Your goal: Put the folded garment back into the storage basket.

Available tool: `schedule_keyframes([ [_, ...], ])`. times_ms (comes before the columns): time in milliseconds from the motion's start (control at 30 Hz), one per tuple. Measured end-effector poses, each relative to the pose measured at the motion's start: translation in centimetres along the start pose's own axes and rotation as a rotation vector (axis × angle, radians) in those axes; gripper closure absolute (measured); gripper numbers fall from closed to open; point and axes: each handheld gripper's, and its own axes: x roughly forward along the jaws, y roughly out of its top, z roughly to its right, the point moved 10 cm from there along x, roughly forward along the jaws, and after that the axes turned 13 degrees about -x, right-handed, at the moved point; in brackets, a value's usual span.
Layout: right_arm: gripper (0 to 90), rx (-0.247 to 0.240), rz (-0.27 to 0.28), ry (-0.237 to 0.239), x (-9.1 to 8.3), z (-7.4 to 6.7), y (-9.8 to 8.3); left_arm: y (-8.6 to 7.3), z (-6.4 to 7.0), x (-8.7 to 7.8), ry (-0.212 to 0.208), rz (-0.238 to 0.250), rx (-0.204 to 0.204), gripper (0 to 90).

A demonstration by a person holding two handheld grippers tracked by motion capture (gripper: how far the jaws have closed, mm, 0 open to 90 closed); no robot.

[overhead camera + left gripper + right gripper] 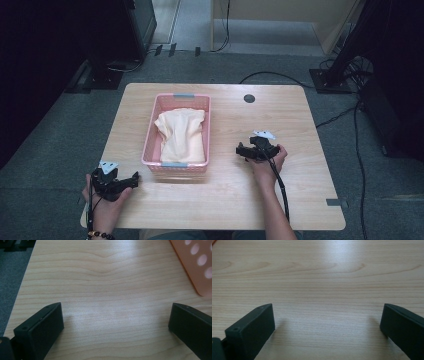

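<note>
Pale wood-grain tabletop (300, 125) with a pink perforated basket (150, 145) standing left of its centre, long axis running away from the person. Inside the basket lies a cream-coloured cloth (181, 135) — loosely folded, covering most of the basket floor and staying below the rim. A small dark round grommet (249, 98) sits in the tabletop near the far edge, to the right of the basket.

Left gripper (134, 178): held in the person's left hand (105, 205) at the near left corner of the tabletop, just beside the basket's near left corner and pointing toward it. In the left gripper view its two black fingers (41, 330) stand wide apart over bare wood, nothing between them; the orange-pink basket wall (197, 267) with its round holes shows at the upper right, apart from the fingers.

Right gripper (240, 150): held in the person's right hand (267, 162) to the right of the basket, near it but not touching, pointing left toward the basket's long side. In the right gripper view its fingers (252, 331) are likewise spread wide — bare tabletop lies between them, and they grip nothing.

A black cable (280, 187) trails from the right gripper back along the forearm. Grey carpet (60, 130) surrounds the table.
</note>
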Motion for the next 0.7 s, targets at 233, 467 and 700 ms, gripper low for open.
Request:
schedule_keyframes([
  [233,0.0,-0.019,-0.017,-0.021,-0.2,0.5,-0.5,0.0,0.0,0.0,0.000,0.000,0.000,0.0],
  [467,0.0,-0.009,-0.020,-0.030,-0.5,1.0,-0.8,0.0,0.0,0.0,0.000,0.000,0.000,0.0],
  [700,0.0,0.003,-0.023,-0.040,-0.9,1.7,-1.3,0.0,0.0,0.0,0.000,0.000,0.000,0.0],
])
